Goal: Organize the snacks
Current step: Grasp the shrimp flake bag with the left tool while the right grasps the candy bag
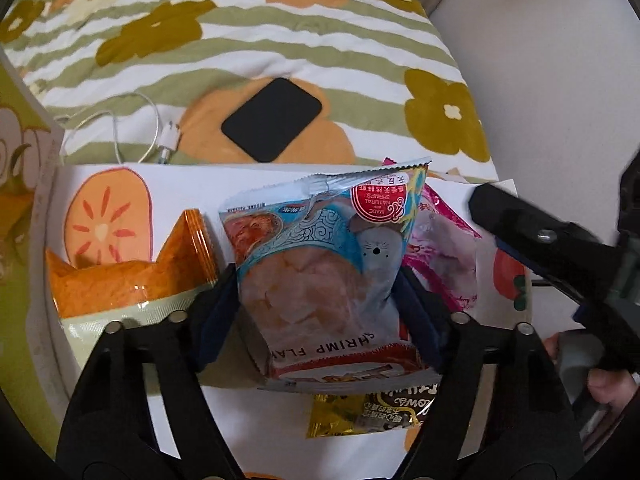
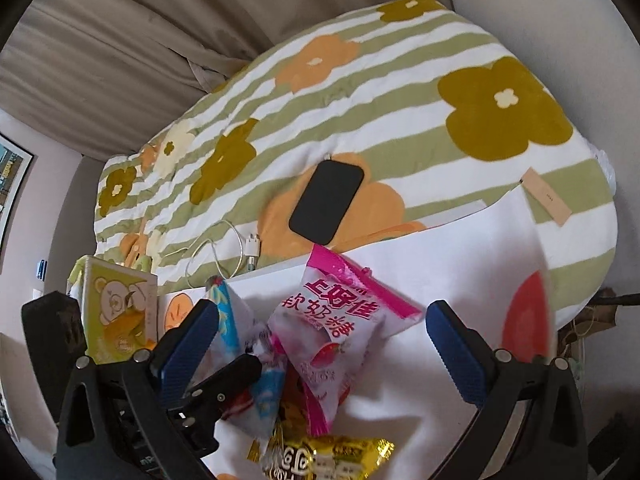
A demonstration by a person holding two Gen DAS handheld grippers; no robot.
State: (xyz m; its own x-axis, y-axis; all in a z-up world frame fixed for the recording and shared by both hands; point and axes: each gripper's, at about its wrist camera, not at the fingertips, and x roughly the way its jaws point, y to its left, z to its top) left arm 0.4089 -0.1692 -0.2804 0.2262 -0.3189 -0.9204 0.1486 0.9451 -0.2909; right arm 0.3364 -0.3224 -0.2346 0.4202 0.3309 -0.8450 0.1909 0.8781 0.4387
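Note:
My left gripper (image 1: 316, 300) is shut on a blue shrimp-flavour snack bag (image 1: 320, 264) and holds it upright over the white table (image 1: 180, 188). An orange snack bag (image 1: 132, 276) lies to its left. A pink candy bag (image 1: 444, 248) lies behind it on the right; it also shows in the right wrist view (image 2: 336, 328). A gold snack packet (image 1: 368, 412) lies below the held bag, also seen in the right wrist view (image 2: 328, 456). My right gripper (image 2: 320, 328) is open, with the pink bag between its spread fingers. The shrimp bag (image 2: 240, 332) is at its left.
A green box with a bear print (image 2: 116, 316) stands at the table's left. Beyond the table is a striped floral quilt (image 1: 240, 40) with a black phone (image 1: 272, 120) and a white charging cable (image 1: 120, 128) on it. A curtain hangs behind.

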